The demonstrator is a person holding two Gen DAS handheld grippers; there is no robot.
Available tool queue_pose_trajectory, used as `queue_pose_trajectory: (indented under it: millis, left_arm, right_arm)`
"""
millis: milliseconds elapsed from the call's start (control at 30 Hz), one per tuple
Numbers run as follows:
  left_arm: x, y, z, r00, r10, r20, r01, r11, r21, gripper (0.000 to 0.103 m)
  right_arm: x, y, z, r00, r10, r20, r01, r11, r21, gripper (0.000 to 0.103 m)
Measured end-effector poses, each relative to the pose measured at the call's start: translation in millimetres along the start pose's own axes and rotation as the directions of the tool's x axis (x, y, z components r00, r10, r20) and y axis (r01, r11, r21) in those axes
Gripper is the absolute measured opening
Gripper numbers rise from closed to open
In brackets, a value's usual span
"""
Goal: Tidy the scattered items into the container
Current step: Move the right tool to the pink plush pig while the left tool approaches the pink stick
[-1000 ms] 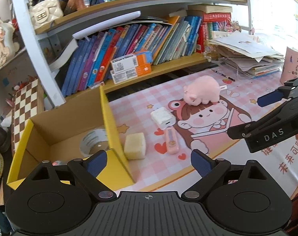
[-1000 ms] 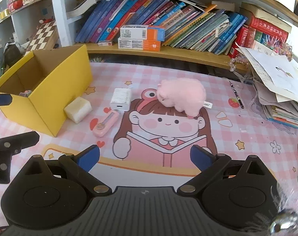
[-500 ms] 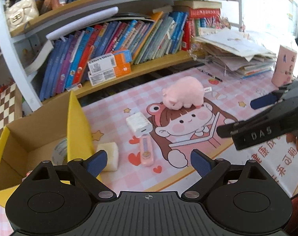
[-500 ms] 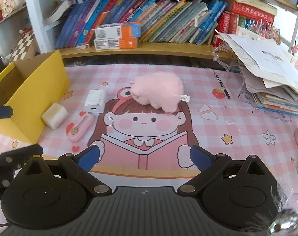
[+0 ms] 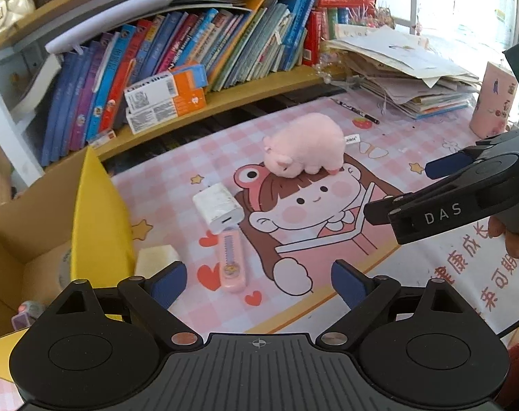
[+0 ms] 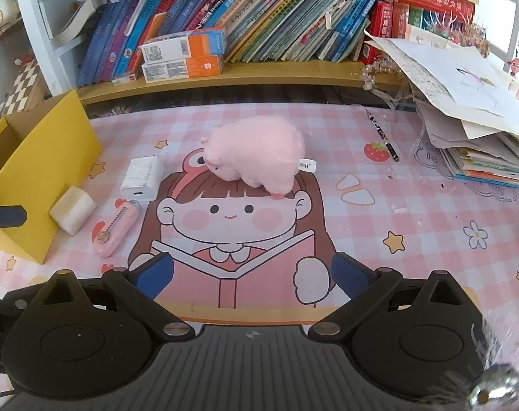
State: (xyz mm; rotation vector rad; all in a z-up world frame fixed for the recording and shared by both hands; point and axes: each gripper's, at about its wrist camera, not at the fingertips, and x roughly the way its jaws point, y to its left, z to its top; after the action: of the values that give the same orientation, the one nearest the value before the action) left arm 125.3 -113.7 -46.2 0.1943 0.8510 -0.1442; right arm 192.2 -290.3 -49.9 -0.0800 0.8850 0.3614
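Observation:
A pink plush pig [image 5: 305, 149] [image 6: 257, 152] lies on the pink cartoon mat. To its left are a white charger block [image 5: 217, 208] [image 6: 141, 177], a pink utility knife [image 5: 230, 262] [image 6: 115, 227] and a cream sponge [image 5: 155, 259] [image 6: 73, 209] beside the yellow cardboard box [image 5: 98, 212] [image 6: 43, 167]. My left gripper [image 5: 257, 281] is open over the knife, nothing between its fingers. My right gripper [image 6: 252, 274] is open over the mat's front, short of the pig; in the left wrist view it reaches in from the right [image 5: 406, 188].
A low bookshelf [image 6: 245, 72] with books and orange boxes runs behind the mat. A pile of papers [image 6: 475, 130] and a pencil [image 6: 382, 135] lie at the right. The box holds a tape roll [image 5: 65, 267] and a small item [image 5: 23, 315]. A pink cup [image 5: 494, 99] stands far right.
Both grippers have moved forward and lower toward the items, which now look larger. The box has slid toward the left edge of both views. Both grippers stay open.

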Motion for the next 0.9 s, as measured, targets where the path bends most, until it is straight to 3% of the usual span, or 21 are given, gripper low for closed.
queue_pose_trajectory:
  millis: [267,433,900]
  left_arm:
    - [23.2,3.8,2.9,0.999,-0.015,-0.043,0.013,0.999,-0.032,0.084]
    - [40.1,7.8,3.6,0.997,-0.017,-0.081,0.013,0.998,-0.058,0.071]
    - [69.7,13.7,7.7,0.993,0.007,-0.118,-0.017,0.996,-0.091,0.059]
  right_arm:
    - [13.3,-9.0,11.5,1.000,-0.010,0.015,0.010,1.000,-0.016,0.099]
    - [23.4,-12.3,18.4,1.000,0.000,0.021,0.000,1.000,-0.024,0.099]
    - [57.5,-13.4,42.4,1.000,0.017,0.025,-0.016,1.000,-0.023,0.099]
